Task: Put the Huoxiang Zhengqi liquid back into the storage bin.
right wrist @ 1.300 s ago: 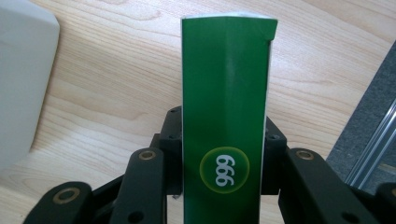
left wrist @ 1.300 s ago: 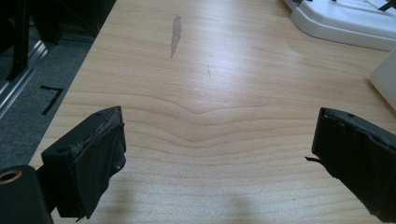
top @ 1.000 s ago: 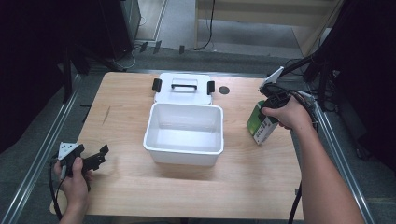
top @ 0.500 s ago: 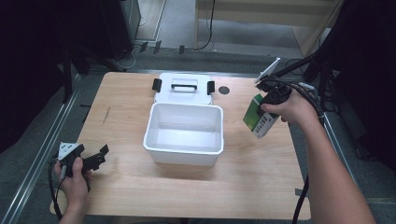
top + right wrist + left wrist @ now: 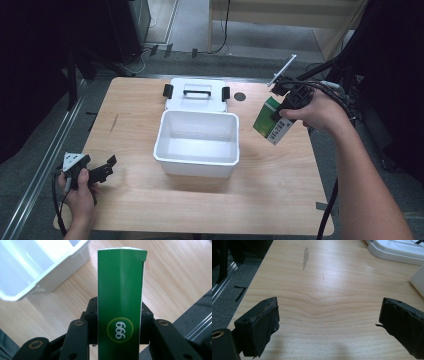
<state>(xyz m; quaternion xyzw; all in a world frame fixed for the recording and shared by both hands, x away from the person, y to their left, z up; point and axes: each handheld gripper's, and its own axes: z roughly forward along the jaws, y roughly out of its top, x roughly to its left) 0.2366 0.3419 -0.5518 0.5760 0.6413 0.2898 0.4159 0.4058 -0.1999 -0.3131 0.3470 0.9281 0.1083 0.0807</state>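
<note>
A green and white carton (image 5: 270,123) hangs tilted in the air just right of the white bin (image 5: 197,168), with my right gripper (image 5: 278,116) shut on it. In the right gripper view the green carton (image 5: 120,300) marked "999" stands between the jaws, the bin's corner (image 5: 47,277) to its left. My left gripper (image 5: 106,168) rests open near the table's front left corner. Its black pads (image 5: 260,326) stand wide apart over bare wood with nothing between them.
The bin is empty. Its white lid (image 5: 196,95) with black clips lies flat behind it. A dark round hole (image 5: 240,96) sits in the table (image 5: 280,200) right of the lid. A grey scuff (image 5: 305,257) marks the wood ahead of the left gripper.
My right gripper has lifted the carton off the table and carried it left toward the bin, tilting it. The left gripper has stayed put.
</note>
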